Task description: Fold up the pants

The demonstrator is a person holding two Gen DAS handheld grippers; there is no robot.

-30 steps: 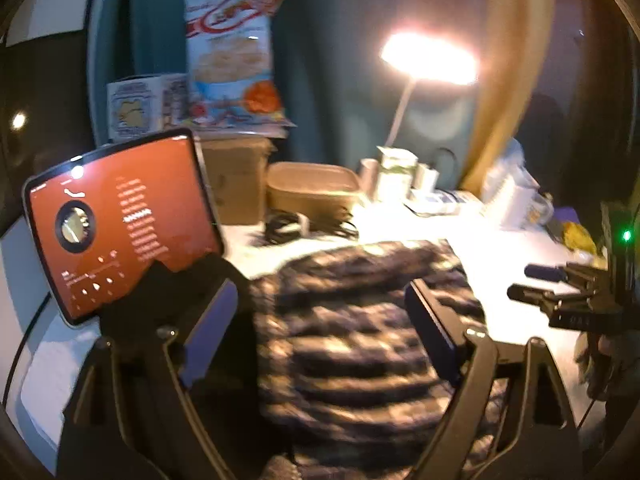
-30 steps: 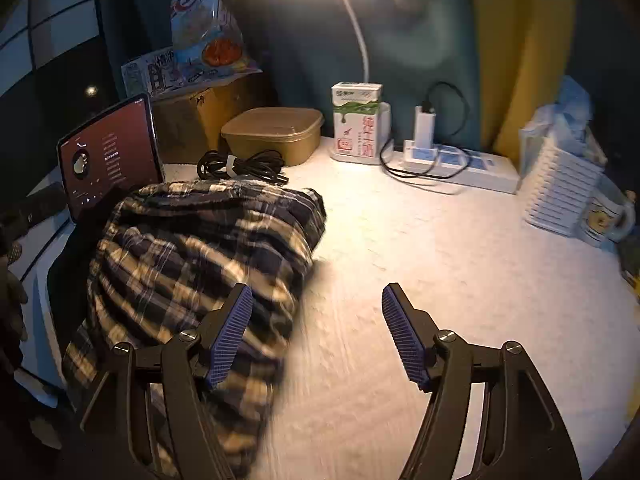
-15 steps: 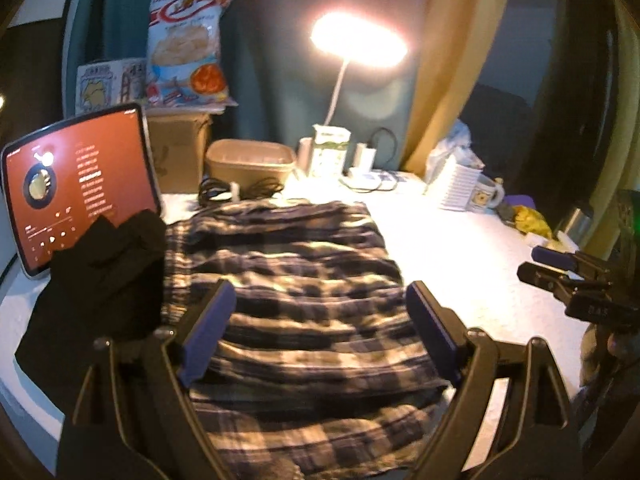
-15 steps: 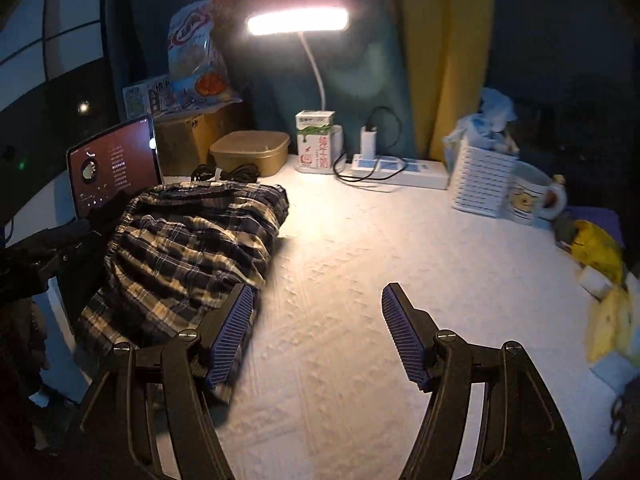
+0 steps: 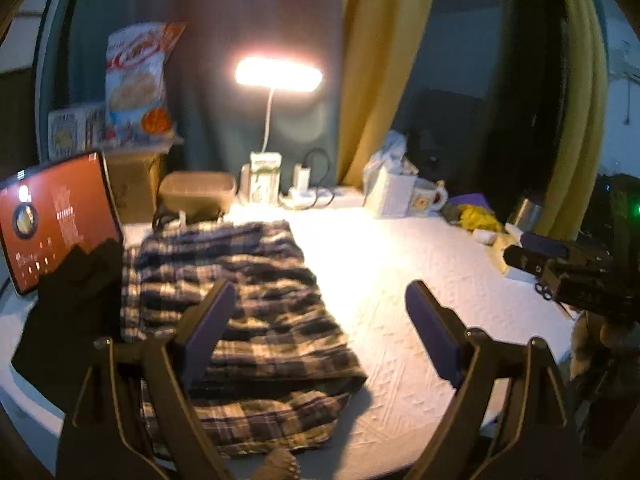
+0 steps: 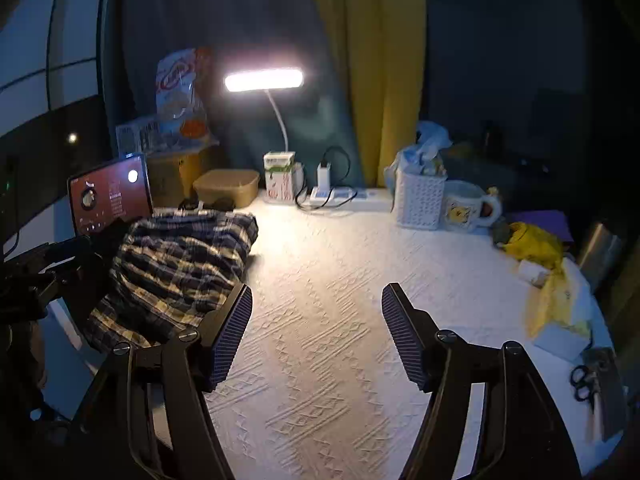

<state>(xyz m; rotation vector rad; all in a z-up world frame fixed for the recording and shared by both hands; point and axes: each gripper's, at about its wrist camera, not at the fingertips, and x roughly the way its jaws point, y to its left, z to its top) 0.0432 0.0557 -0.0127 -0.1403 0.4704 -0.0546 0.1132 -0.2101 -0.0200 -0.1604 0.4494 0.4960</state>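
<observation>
Plaid pants (image 5: 240, 300) lie in a flat folded stack on the white textured tablecloth (image 5: 400, 280), ahead of the left gripper (image 5: 320, 316) and mostly behind its left finger; from the right gripper (image 6: 316, 332) they sit off beyond its left finger. Soft, light cloth, likely to sag and slide layer on layer, so pinch a thick folded edge or corner. Their long axis runs away from the jaws toward the lamp (image 5: 278, 74). Both pairs of jaws stand wide apart, empty.
</observation>
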